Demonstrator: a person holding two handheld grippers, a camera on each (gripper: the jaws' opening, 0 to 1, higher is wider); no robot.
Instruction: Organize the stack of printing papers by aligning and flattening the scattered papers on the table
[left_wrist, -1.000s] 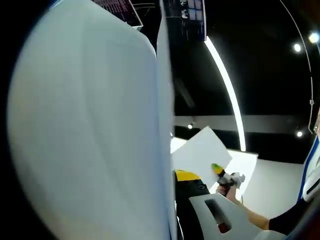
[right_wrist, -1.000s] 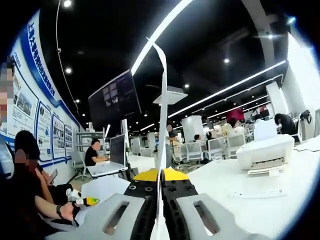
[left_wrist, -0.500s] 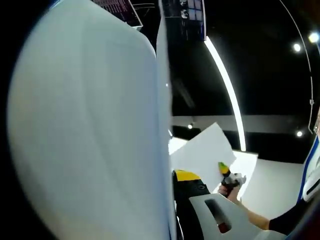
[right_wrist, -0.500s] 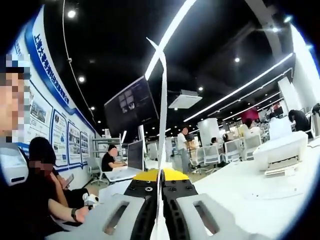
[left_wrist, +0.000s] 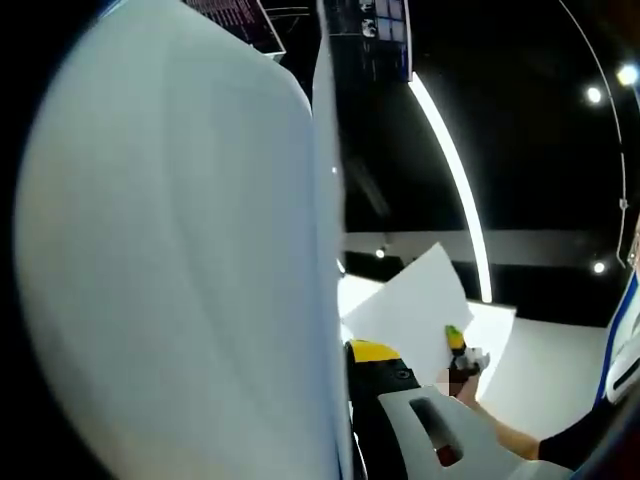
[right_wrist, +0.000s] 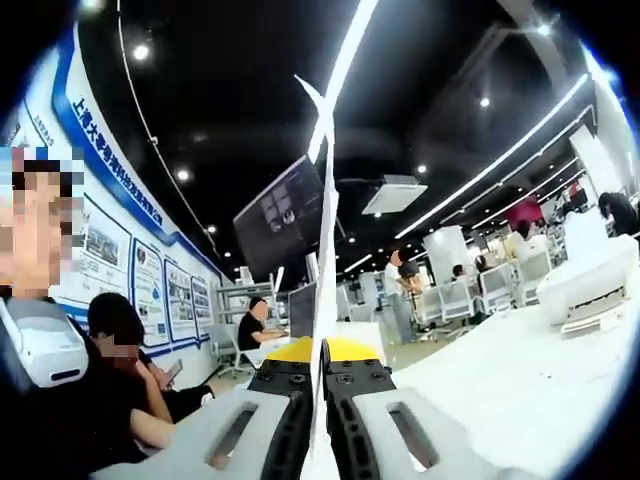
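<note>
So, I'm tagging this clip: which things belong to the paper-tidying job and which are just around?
Job:
- paper sheets, clamped edge-on in the right gripper
- paper sheets in the left gripper
- white table

Just around:
- printer
- hanging screen
- seated people

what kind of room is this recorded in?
Looks like an open-plan office or lab: white desks, a printer, a hanging monitor, people seated at laptops. The right gripper grips paper sheets edge-on.

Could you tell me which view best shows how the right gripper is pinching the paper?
The right gripper view: the right gripper has its jaws shut on the paper, seen edge-on. The left gripper view shows it small and distant, at that sheet's lower edge.
</note>
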